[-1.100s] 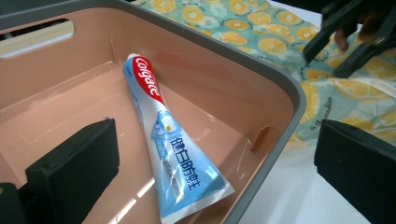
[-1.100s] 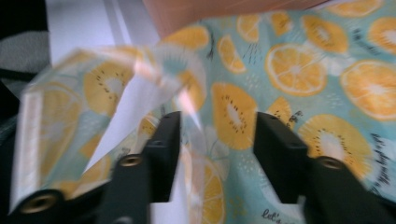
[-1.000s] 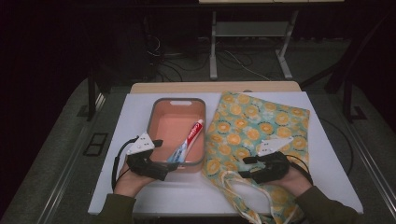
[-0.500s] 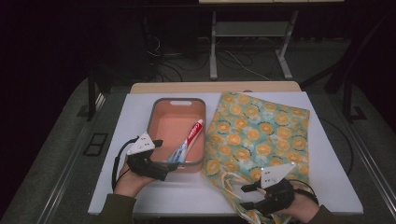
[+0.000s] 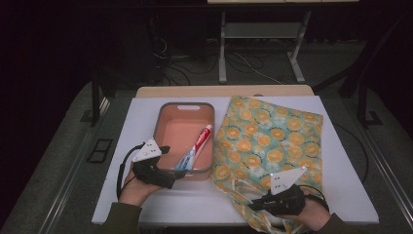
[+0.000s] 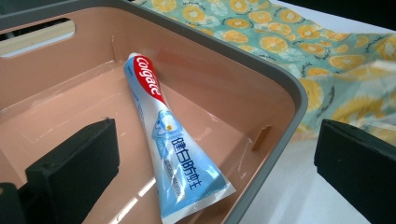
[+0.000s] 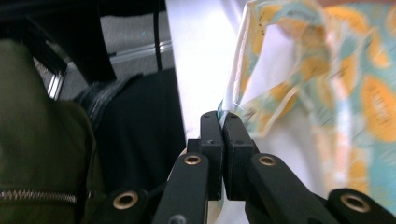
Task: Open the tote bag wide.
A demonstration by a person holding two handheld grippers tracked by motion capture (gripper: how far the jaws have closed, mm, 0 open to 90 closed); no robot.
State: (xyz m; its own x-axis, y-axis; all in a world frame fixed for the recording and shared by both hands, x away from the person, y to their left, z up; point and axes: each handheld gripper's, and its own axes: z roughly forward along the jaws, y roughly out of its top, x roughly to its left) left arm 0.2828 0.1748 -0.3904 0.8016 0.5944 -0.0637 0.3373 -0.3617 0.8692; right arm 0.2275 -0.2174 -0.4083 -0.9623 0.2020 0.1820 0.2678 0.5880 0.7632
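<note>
The pink bin point(image 5: 165, 127) sits on the white bench point(image 5: 146, 204), and everything else here is placed from that bin. Inside the bin lies a toothpaste tube point(image 5: 197, 146). It rests flat on the bottom and slants, with its red cap end toward the far side of the bin and its flat blue end at the near wall. In the left tool's own view the tube point(image 6: 170, 144) lies between the two black jaws but touches neither one.

The left tool point(image 5: 168, 165) is at the near left corner of the bin, held in the person's left hand point(image 5: 134, 187). Its jaws stand wide apart, one inside the bin and one outside the bin's grey rim point(image 6: 289, 93). It grips nothing.

Just to the right of the bin, touching its side, lies a cloth bag point(image 5: 272, 141) with orange fruit slices printed on it. The bag is spread flat on the bench. Its pale strap point(image 5: 238, 195) trails from the bag's near corner, nearer to the person than the bin.

The right tool point(image 5: 251, 205) is near that corner, to the right of the bin and closer to the person. Its jaws have just been closing, and now they are clenched tight on the edge of the bag's strap point(image 7: 229, 105). The right hand point(image 5: 311, 214) holds this tool low over the bench edge.
</note>
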